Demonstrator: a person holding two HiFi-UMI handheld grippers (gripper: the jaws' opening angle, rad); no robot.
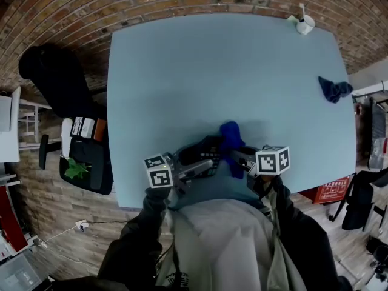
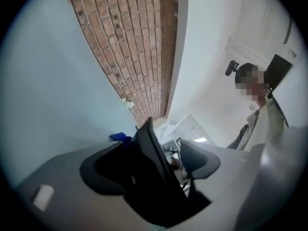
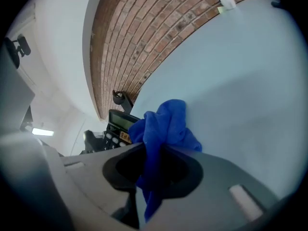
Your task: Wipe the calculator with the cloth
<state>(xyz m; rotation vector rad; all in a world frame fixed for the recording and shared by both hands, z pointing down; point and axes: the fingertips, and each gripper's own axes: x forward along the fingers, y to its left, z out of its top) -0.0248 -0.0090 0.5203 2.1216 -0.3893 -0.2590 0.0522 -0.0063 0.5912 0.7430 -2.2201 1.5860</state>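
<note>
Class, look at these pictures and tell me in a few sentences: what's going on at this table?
A person at a light-blue table holds a gripper in each hand. The right gripper is shut on a blue cloth. The left gripper has the calculator on edge between its jaws, which stand wide apart, one clear of it. Cloth and calculator are close together near the table's front edge; whether they touch cannot be told.

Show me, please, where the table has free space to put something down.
Bare: the table's middle and left, from far edge to the calculator; also between the white object at the far right corner and the dark cloth. Crowded: near edge, around calculator and blue cloth.
</note>
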